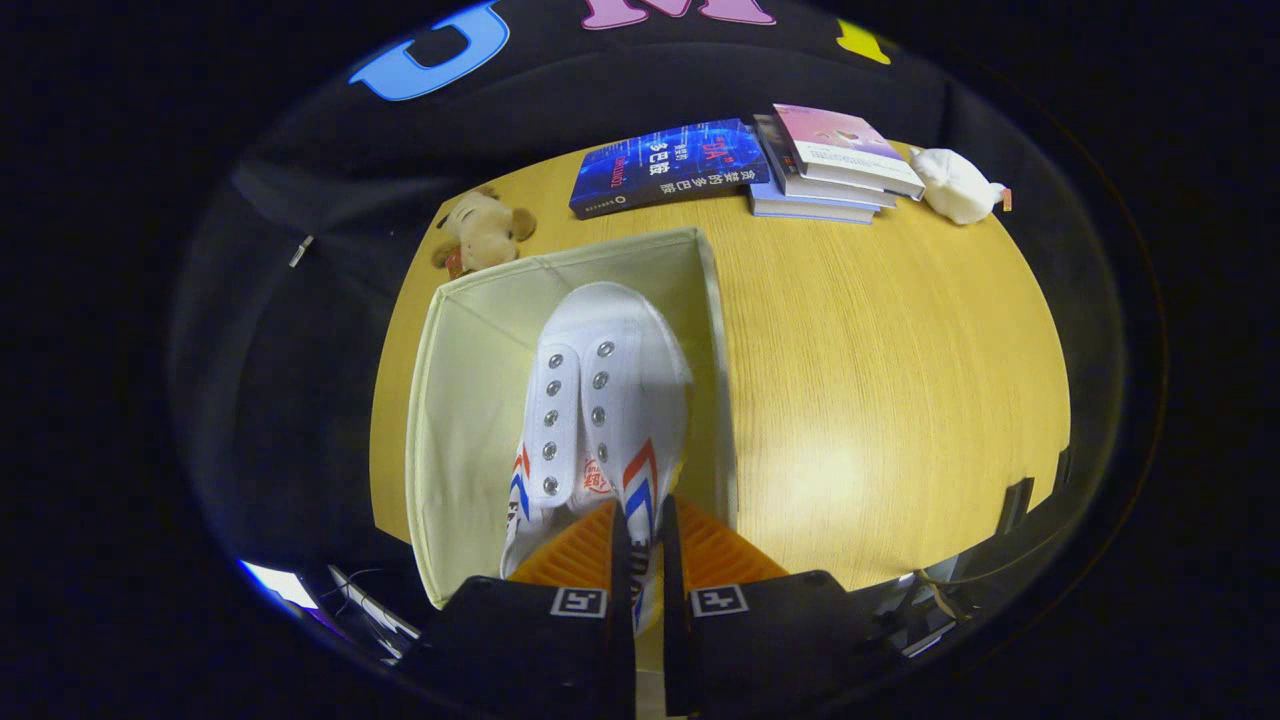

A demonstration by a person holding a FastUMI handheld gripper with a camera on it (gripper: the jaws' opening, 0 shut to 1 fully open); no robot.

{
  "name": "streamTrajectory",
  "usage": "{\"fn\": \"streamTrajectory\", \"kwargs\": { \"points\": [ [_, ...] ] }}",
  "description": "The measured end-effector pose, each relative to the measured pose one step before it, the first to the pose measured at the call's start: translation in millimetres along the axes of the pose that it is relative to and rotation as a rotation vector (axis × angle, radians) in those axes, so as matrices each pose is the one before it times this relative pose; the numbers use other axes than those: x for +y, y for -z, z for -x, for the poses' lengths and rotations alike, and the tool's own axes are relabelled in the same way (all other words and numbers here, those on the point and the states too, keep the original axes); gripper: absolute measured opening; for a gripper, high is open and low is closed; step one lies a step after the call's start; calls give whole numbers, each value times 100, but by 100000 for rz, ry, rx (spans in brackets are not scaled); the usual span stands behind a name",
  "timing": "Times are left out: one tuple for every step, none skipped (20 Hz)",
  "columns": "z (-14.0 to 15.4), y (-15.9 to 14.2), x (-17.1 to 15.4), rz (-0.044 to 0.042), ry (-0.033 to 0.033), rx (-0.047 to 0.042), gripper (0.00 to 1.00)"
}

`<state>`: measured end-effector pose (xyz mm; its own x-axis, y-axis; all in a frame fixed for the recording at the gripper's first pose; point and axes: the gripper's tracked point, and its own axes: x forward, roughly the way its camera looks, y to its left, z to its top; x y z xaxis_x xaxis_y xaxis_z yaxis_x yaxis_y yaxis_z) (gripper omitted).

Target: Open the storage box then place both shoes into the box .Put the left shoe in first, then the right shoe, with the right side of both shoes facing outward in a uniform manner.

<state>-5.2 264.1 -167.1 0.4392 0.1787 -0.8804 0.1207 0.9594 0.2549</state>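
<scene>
Gripper (640,540) fingers are drawn close together and pinch the side wall of a white shoe (600,400) at its heel end, both fingers pressing on the thin canvas between them. From that grip the shoe reaches forward, away from the fingers, with its toe pointing toward the far wall of the box.

Largest thing in view is the wooden table (880,350), pale yellow with a soft glare on its right half. On its left part stands the storage box (450,400), open at the top, with cream fabric walls. The shoe is inside the box's opening, close to the right wall, while the left part of the inside shows bare fabric. Whether the sole touches the bottom cannot be told.

The shoe has two rows of metal eyelets, no laces, and red and blue stripes on its sides near the fingers.

Beyond the box, at the table's far edge, lies a blue book (665,165), and just right of it a stack of books (835,165). A white soft toy (955,185) lies right of the stack. A tan plush toy (483,232) lies near the box's far left corner.
</scene>
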Motion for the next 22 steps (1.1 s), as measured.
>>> {"fn": "streamTrajectory", "kwargs": {
  "points": [
    [129, -179, 699, 350, -1558, -1279, 27],
    [501, -526, 744, 120, -1808, -2125, 38],
    [345, -560, 495, 924, -1746, -2337, 43],
    [586, -735, 478, 1467, -1089, -2615, 62],
    [1001, -875, 114, 1876, -272, -3073, 81],
    [558, -864, -13, 1416, -620, -3254, 100],
    [1067, -1056, -279, 1190, 275, -3622, 100],
    [886, -823, -340, 116, 126, -3510, 99],
    [954, -1047, -396, -67, 278, -4058, 99],
    [1035, -1285, -556, 656, 602, -4457, 99],
    [973, -1355, -698, 1751, 825, -5018, 99],
    [953, -1454, -743, 2460, 829, -5246, 99],
    [1001, -1391, -751, 2714, 516, -5115, 99],
    [957, -1530, -779, 2759, 144, -5249, 99],
    [987, -1540, -807, 2721, 12, -5621, 99],
    [944, -1684, -850, 2788, -294, -5891, 99],
    [1394, -1942, -650, 2727, -109, -6208, 99],
    [973, -1525, -1003, 2463, -32, -6305, 99],
    [762, -1463, -1125, 2152, 38, -5967, 99],
    [740, -1307, -1321, 1733, 256, -5309, 98],
    [608, -901, -1238, 1512, 28, -4516, 98],
    [661, -584, -1224, 1155, -117, -3808, 98]
  ]
}}
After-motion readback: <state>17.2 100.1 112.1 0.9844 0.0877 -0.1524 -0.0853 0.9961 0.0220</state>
